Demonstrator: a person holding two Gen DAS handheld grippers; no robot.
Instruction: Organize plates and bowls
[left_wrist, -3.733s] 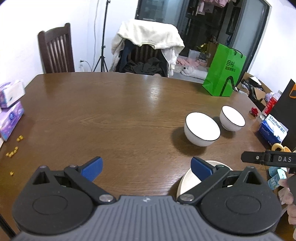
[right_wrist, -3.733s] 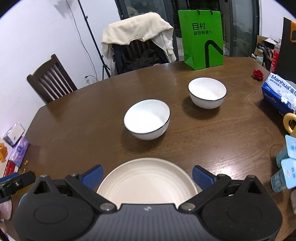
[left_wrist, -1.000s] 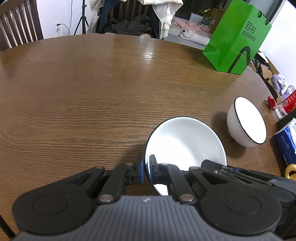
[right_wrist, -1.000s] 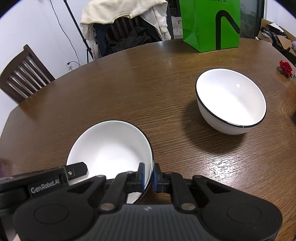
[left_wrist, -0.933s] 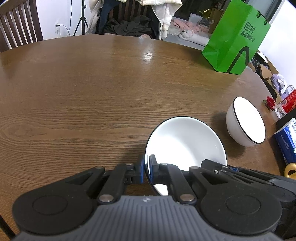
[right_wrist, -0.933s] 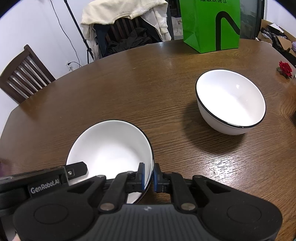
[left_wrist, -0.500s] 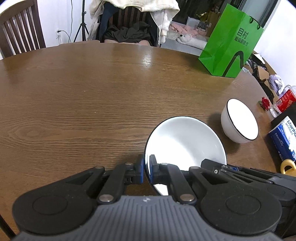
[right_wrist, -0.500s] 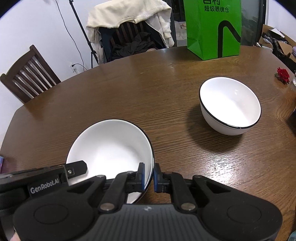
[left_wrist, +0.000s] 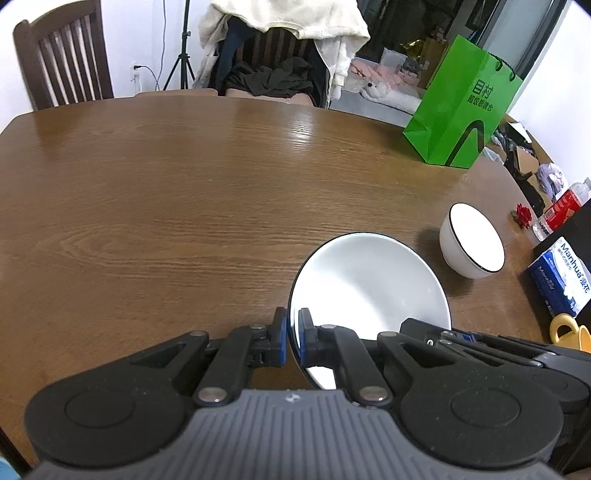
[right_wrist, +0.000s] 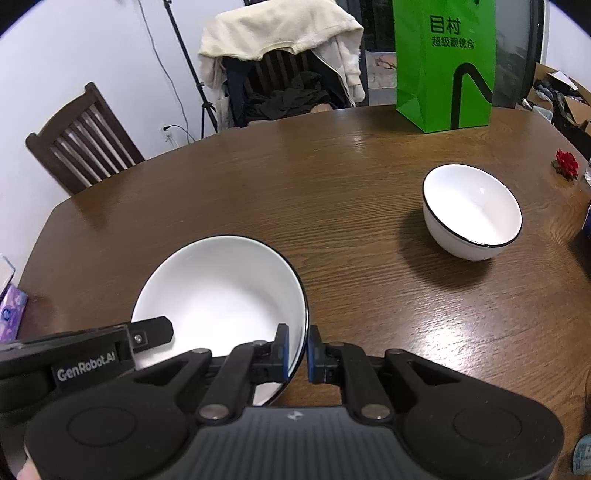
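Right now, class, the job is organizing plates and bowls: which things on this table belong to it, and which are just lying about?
Job:
held bowl
second bowl
left gripper
right gripper

Lying about:
green bag
tissue box
red flower

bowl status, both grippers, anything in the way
Left gripper shut on bowl rim, right gripper shut on opposite rim. Second bowl sits apart on table. Nothing in the way nearby.
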